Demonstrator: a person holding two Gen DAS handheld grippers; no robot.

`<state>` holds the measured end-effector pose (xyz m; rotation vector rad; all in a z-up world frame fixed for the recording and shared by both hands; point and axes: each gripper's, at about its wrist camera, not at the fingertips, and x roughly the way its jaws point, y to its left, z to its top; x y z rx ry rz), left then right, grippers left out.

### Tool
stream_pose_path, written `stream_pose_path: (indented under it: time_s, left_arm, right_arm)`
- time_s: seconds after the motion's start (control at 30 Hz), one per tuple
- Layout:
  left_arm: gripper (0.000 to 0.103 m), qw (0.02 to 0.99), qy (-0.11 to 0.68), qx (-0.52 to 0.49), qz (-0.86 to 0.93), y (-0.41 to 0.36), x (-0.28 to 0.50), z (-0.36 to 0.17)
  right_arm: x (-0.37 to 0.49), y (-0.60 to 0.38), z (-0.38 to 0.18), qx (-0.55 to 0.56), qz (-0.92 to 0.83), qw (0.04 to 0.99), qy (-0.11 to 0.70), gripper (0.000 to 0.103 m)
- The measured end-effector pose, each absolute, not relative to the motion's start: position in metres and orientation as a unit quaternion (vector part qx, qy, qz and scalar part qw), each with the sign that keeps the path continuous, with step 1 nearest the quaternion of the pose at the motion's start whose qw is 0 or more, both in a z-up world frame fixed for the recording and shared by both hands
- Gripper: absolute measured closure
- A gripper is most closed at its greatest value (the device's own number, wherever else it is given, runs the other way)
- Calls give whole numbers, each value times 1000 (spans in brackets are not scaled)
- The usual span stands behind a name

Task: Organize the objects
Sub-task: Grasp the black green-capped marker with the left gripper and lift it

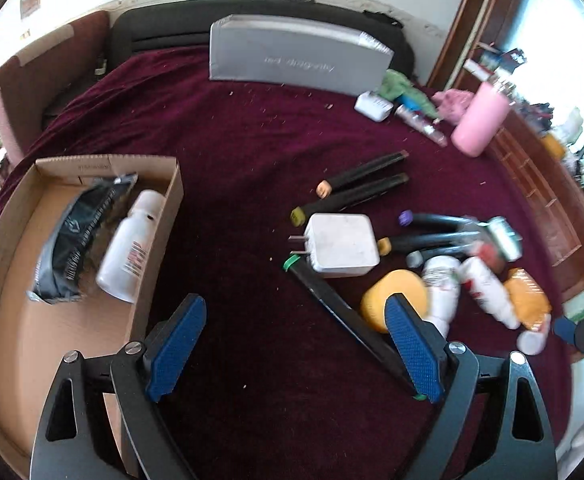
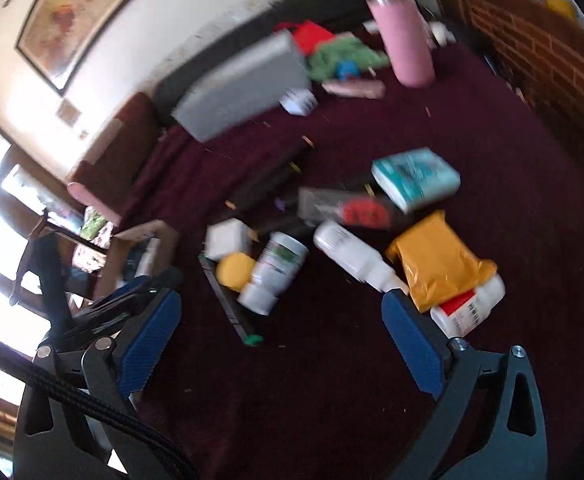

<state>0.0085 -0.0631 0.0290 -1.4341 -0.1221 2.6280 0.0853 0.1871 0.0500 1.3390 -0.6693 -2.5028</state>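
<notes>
A cardboard box (image 1: 57, 340) lies at the left on the maroon cloth, holding a black packet (image 1: 73, 240) and a white bottle (image 1: 129, 250). To the right is a loose pile: a white charger (image 1: 342, 246), a yellow tin (image 1: 388, 294), several dark markers (image 1: 366, 172), white bottles (image 2: 352, 254) and an orange packet (image 2: 438, 260). My left gripper (image 1: 296, 308) is open over bare cloth between the box and the pile. My right gripper (image 2: 281, 304) is open above the near side of the pile, with nothing between its fingers.
A grey box (image 1: 292, 56) stands at the back. A pink bottle (image 1: 480, 120), green cloth (image 1: 402, 86) and small items fill the back right corner. A wooden shelf (image 1: 532, 184) runs along the right edge. A teal box (image 2: 416, 178) lies beyond the pile.
</notes>
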Motion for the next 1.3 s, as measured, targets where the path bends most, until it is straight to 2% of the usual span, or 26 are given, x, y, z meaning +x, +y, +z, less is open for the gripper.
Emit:
stream_pose_path:
  time_s: [0.17, 0.37, 0.4, 0.47, 0.5, 0.53, 0.57, 0.6, 0.67, 0.7, 0.87, 1.13, 1.3]
  left_arm:
    - [16, 39, 31, -485, 873, -38, 7, 11]
    - [18, 46, 57, -496, 865, -48, 28, 4]
    - [23, 46, 57, -497, 865, -52, 31, 5]
    - [45, 61, 46, -501, 862, -59, 33, 7]
    - [50, 62, 46, -502, 862, -61, 34, 9]
    - [63, 65, 48, -502, 861, -61, 34, 10]
    - [70, 73, 54, -501, 861, -58, 36, 11]
    - [72, 79, 61, -498, 862, -55, 37, 10]
    - [87, 94, 76, -487, 865, -50, 40, 8]
    - [92, 108, 78, -485, 865, -48, 42, 9]
    - [92, 190, -13, -461, 867, -63, 63, 27]
    - [92, 205, -45, -382, 900, -100, 116, 89]
    - [92, 205, -72, -368, 904, -130, 118, 98]
  right_arm:
    - [89, 189, 42, 446, -856, 113, -237, 1]
    - [90, 187, 47, 450, -854, 119, -234, 1]
    - [90, 186, 47, 451, -854, 118, -230, 1]
    - [91, 182, 44, 453, -854, 118, -228, 1]
    - [91, 182, 43, 454, -852, 117, -232, 2]
    - [91, 180, 43, 457, -849, 116, -237, 1]
    - [93, 179, 42, 459, -847, 116, -243, 1]
    - [95, 177, 43, 459, -846, 117, -246, 1]
    - [103, 172, 46, 456, -848, 117, -244, 1]
    - [106, 171, 48, 455, -849, 115, -242, 1]
    - [127, 167, 54, 454, -854, 103, -233, 1]
    - [136, 138, 62, 455, -858, 115, -208, 1]
    - [117, 94, 67, 448, -872, 138, -141, 1]
